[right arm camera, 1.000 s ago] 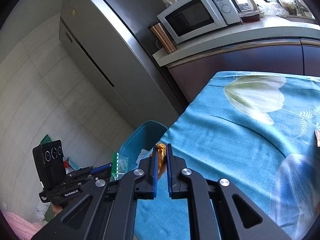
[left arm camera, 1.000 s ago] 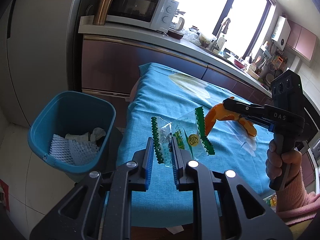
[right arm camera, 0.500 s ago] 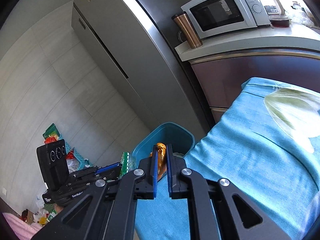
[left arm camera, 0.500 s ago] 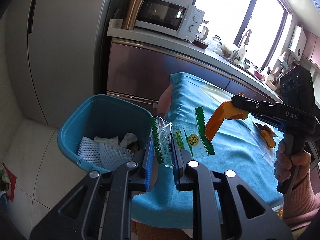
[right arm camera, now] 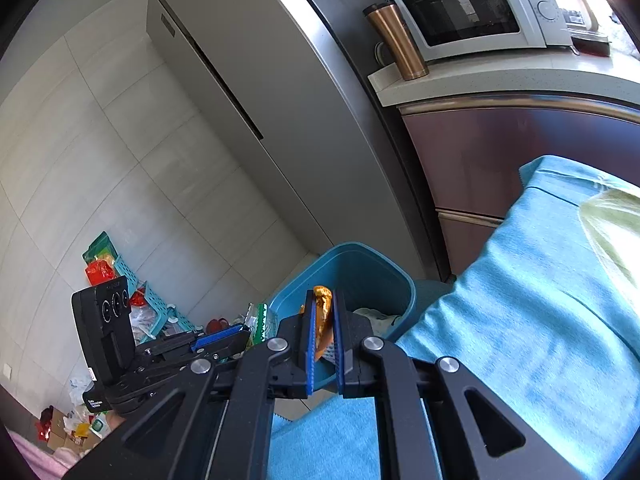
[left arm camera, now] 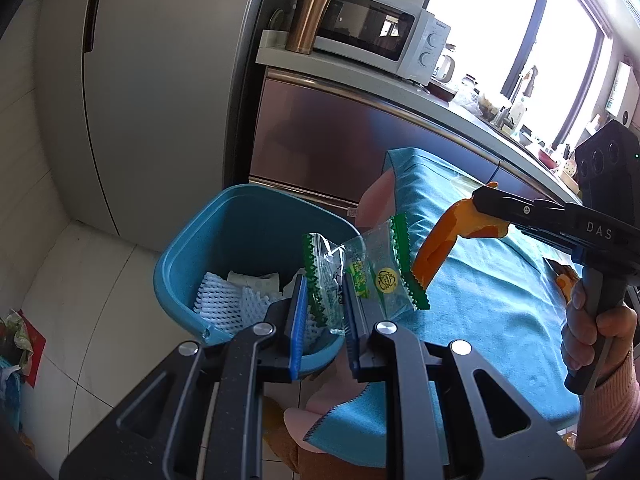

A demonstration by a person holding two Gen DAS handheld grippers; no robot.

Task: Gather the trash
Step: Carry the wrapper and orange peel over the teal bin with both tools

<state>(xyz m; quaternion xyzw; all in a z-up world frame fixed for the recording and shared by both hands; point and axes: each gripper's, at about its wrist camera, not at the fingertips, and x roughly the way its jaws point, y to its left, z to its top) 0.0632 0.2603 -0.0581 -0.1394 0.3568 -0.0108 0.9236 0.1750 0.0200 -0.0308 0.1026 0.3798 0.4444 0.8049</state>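
A clear green-edged wrapper (left arm camera: 360, 276) is clamped in the left tool (left arm camera: 324, 312), held above the near rim of the blue bin (left arm camera: 180, 264). An orange peel (right arm camera: 322, 320) is gripped in the right tool (right arm camera: 322, 344), over the table (right arm camera: 520, 320) edge beside the bin. Each piece should be carried fully over the opening before it is let go, so that nothing is caught on the rim.
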